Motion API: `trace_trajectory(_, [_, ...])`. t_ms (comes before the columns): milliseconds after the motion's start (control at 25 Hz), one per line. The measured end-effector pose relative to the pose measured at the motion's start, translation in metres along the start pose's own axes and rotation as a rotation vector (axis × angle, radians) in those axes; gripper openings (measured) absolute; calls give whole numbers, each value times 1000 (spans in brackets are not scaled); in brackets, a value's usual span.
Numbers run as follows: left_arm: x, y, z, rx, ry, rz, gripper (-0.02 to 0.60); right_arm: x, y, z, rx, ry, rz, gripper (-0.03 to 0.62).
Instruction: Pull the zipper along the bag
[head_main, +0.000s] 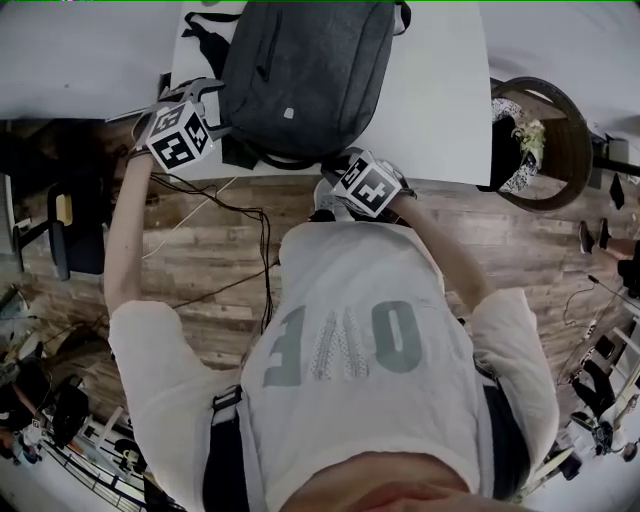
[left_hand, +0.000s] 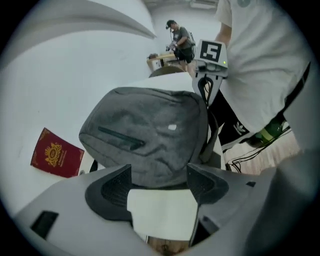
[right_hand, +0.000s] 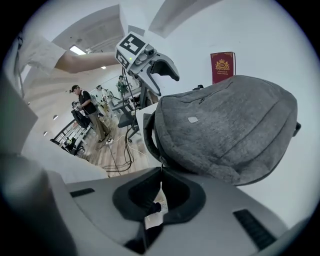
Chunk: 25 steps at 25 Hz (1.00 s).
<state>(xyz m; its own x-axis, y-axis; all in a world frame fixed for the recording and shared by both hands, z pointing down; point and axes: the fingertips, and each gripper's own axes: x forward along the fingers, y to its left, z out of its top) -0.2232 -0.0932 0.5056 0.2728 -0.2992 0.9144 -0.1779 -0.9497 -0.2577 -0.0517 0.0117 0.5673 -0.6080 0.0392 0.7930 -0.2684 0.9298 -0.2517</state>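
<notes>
Pinching the thin zipper pull (right_hand: 160, 169) at the near edge of the grey bag (right_hand: 230, 125), my right hand-held gripper (right_hand: 160, 176) has its jaws pressed together on it. In the head view it sits at about 5 o'clock of the bag. My left hand-held gripper (left_hand: 159, 176) hovers at the bag's 9 o'clock side in the same view, jaws apart and gripping nothing, with the bag's rounded end rising just beyond the pads. The bag lies flat on the white table (head_main: 440, 100), its front pocket zip and small pale label facing up. A dark red booklet (left_hand: 56, 153) with a gold crest lies on the table at 9 o'clock of the bag in the left gripper view, apart from it. Far behind, a person in a cap (right_hand: 87, 107) stands on the wooden floor.
</notes>
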Motion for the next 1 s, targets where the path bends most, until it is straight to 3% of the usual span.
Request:
trace_trajectory(200, [19,-1,-43,113,162,-48,364,-2,-1,0,14,4,-2,32])
trace_trajectory(440, [54,-10,-55,259,261,-144,364,1,-4,0,7,3,-30,32])
trace_trajectory(1000, [61,-47,-14,19,72,-199,348,-33,-46,-29,62,17,-230,32])
